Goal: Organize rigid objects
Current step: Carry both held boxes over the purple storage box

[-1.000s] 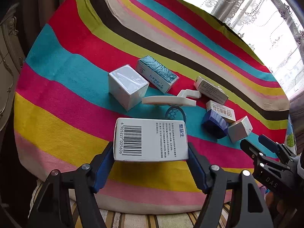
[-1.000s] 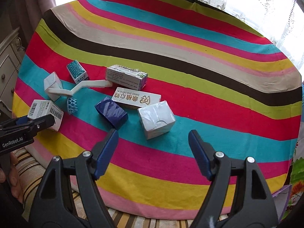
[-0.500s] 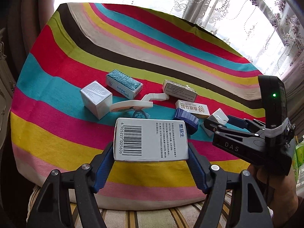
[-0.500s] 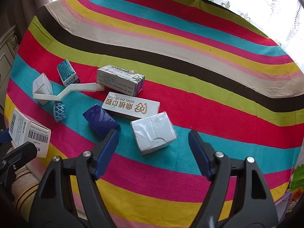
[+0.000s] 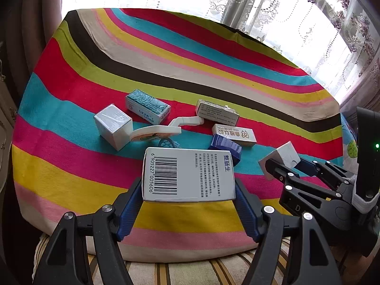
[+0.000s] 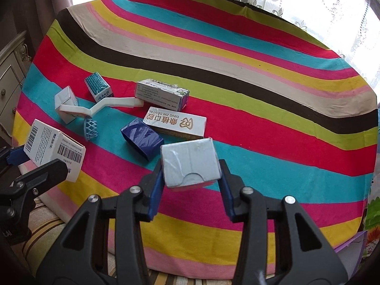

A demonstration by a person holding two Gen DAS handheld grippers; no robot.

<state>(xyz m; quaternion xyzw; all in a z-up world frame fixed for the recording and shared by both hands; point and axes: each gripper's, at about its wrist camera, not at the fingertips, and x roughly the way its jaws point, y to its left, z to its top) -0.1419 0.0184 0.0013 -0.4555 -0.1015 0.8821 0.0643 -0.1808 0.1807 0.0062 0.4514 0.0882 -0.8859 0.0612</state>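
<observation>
My left gripper (image 5: 188, 185) is shut on a white box with a barcode (image 5: 190, 173), held above the near edge of the striped tablecloth (image 5: 166, 54). In the right wrist view that barcode box (image 6: 52, 149) hangs at the left. My right gripper (image 6: 190, 169) is closing its jaws on a small white box (image 6: 188, 163), and both blue pads touch its sides. The left wrist view shows the same small white box (image 5: 285, 154) at the right gripper's tips, low on the right.
Behind the small box lie a dark blue box (image 6: 142, 137), a white box with gold letters (image 6: 175, 123), a green-printed box (image 6: 161, 92), a teal-topped box (image 6: 97, 87), a white cube box (image 6: 65, 102), a white plastic handle (image 6: 102, 104) and a pale blue lattice ring (image 6: 90, 128).
The right gripper moved forward over the small white box and its jaws narrowed onto it. The left gripper rolled slightly, keeping the barcode box.
</observation>
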